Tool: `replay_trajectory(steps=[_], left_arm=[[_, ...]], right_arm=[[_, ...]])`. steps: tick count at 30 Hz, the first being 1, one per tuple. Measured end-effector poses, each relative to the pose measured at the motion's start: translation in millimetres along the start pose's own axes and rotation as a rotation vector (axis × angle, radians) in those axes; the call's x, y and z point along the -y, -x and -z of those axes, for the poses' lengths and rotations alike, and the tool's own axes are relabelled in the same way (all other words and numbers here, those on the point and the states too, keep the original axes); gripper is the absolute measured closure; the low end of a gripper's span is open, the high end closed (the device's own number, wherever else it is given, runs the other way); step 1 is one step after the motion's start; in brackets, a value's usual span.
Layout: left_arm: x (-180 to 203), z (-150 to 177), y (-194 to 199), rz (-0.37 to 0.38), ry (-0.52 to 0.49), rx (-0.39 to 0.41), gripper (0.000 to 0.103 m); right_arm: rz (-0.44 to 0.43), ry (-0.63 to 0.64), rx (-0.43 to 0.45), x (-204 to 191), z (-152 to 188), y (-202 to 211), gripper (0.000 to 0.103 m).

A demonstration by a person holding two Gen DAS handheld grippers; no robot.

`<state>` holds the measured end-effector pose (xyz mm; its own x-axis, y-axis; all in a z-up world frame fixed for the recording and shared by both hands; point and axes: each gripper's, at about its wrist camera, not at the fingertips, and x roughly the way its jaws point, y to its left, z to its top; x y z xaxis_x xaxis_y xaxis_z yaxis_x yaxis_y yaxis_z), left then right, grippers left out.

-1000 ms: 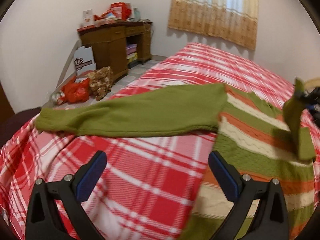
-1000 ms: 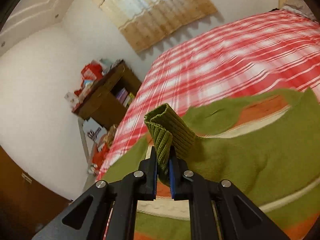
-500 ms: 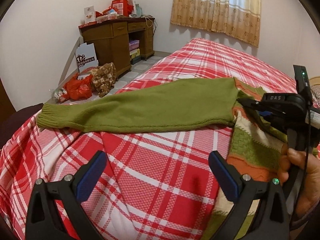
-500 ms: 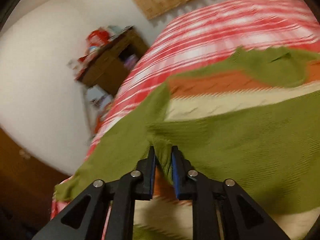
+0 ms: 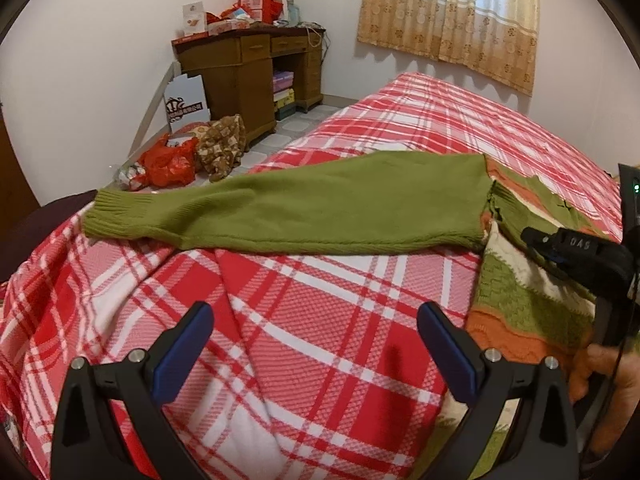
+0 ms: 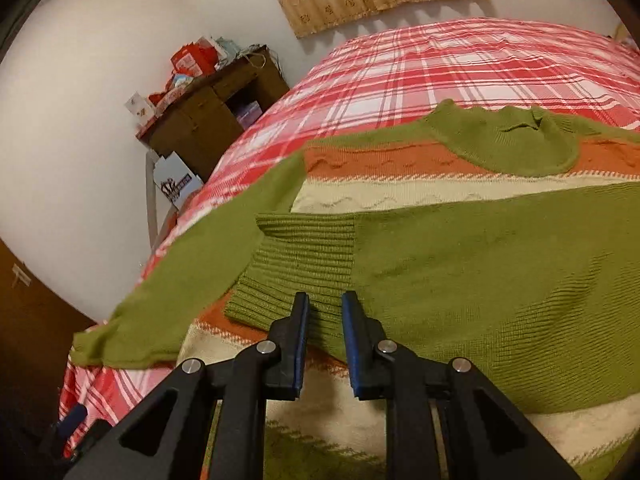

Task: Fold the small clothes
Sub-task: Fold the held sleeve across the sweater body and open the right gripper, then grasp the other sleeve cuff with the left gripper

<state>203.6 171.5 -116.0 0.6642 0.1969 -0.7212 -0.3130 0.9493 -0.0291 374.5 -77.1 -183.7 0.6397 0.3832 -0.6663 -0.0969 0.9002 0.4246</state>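
Note:
A striped green, orange and cream sweater point(image 6: 400, 196) lies flat on the plaid bed point(image 6: 440, 64). One green sleeve point(image 6: 460, 264) is folded across its body, ribbed cuff point(image 6: 296, 268) lying flat. My right gripper point(image 6: 324, 304) is open a little, its fingers just over the cuff's near edge, holding nothing. It also shows in the left wrist view point(image 5: 536, 238). The other sleeve point(image 5: 300, 208) stretches out to the left on the bed. My left gripper point(image 5: 312, 332) is open wide and empty, above the bedspread short of that sleeve.
A wooden desk point(image 5: 248, 64) with boxes stands by the far wall. Red bags point(image 5: 168, 164) and a brown bundle point(image 5: 222, 144) lie on the floor beside the bed's left edge. A curtain point(image 5: 448, 8) hangs at the back.
My right gripper carried the sleeve cuff down across the sweater body, laid it flat and opened, letting go. My left gripper stayed open and shifted slightly.

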Motion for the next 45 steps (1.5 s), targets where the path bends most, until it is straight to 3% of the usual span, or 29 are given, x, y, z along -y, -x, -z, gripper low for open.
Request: replay_trajectory(steps=[5, 8, 11, 15, 19, 22, 24, 27, 30, 33, 35, 36, 37, 39, 42, 45], left_arm=[[0.9, -2.8, 7.3, 0.001, 0.005, 0.004, 0.000], [14.8, -7.1, 14.1, 0.018, -0.033, 0.030, 0.000], [38.1, -17.0, 19.4, 0.045, -0.079, 0.062, 0.000], [72.8, -32.2, 23.4, 0.097, -0.116, 0.100, 0.000], [116.2, -44.6, 15.3, 0.118, -0.155, 0.136, 0.000], [142.8, -46.9, -5.4, 0.110, -0.158, 0.107, 0.000], [155.2, -43.3, -25.2, 0.104, -0.151, 0.055, 0.000], [169.6, -35.2, -52.9, 0.054, -0.159, -0.026, 0.000], [171.4, -27.5, -59.7, 0.028, -0.159, -0.041, 0.000], [173.2, -26.5, -53.9, 0.015, -0.174, -0.021, 0.000], [174.4, -24.8, -54.6, 0.022, -0.187, -0.026, 0.000], [174.4, -24.4, -54.5, 0.029, -0.186, -0.028, 0.000], [172.2, -24.1, -53.2, 0.040, -0.180, -0.031, 0.000], [165.4, -27.5, -49.5, 0.050, -0.158, -0.025, 0.000], [143.5, -28.2, -34.1, 0.034, -0.126, 0.007, 0.000], [91.9, -30.8, -17.9, 0.001, -0.022, 0.019, 0.000]], right_arm=[[0.001, 0.022, -0.009, -3.7, -0.8, 10.8, 0.085], [-0.004, -0.011, 0.068, 8.4, -7.5, 45.7, 0.085], [0.099, 0.009, 0.121, 30.1, -16.8, 82.8, 0.085], [0.311, 0.067, 0.159, 77.4, -22.8, 124.6, 0.085], [0.412, 0.013, 0.136, 139.9, -16.8, 150.1, 0.085], [0.474, -0.037, 0.037, 179.8, -4.3, 143.1, 0.085], [0.409, -0.020, 0.081, 189.7, 3.7, 150.6, 0.085], [0.464, 0.000, 0.087, 181.8, -0.2, 156.8, 0.085], [0.455, 0.038, 0.137, 168.4, -9.3, 161.9, 0.085], [0.463, 0.097, 0.096, 159.9, -9.2, 139.3, 0.082], [0.486, 0.115, 0.049, 166.7, 0.2, 123.4, 0.075], [0.489, 0.124, 0.069, 162.2, 1.2, 127.3, 0.073], [0.502, 0.129, 0.074, 160.3, 1.0, 127.8, 0.064], [0.525, 0.146, 0.069, 157.2, 2.3, 126.4, 0.062], [0.533, 0.154, 0.070, 159.2, 2.9, 122.5, 0.062], [0.513, 0.140, 0.074, 163.2, 3.5, 124.0, 0.061]])
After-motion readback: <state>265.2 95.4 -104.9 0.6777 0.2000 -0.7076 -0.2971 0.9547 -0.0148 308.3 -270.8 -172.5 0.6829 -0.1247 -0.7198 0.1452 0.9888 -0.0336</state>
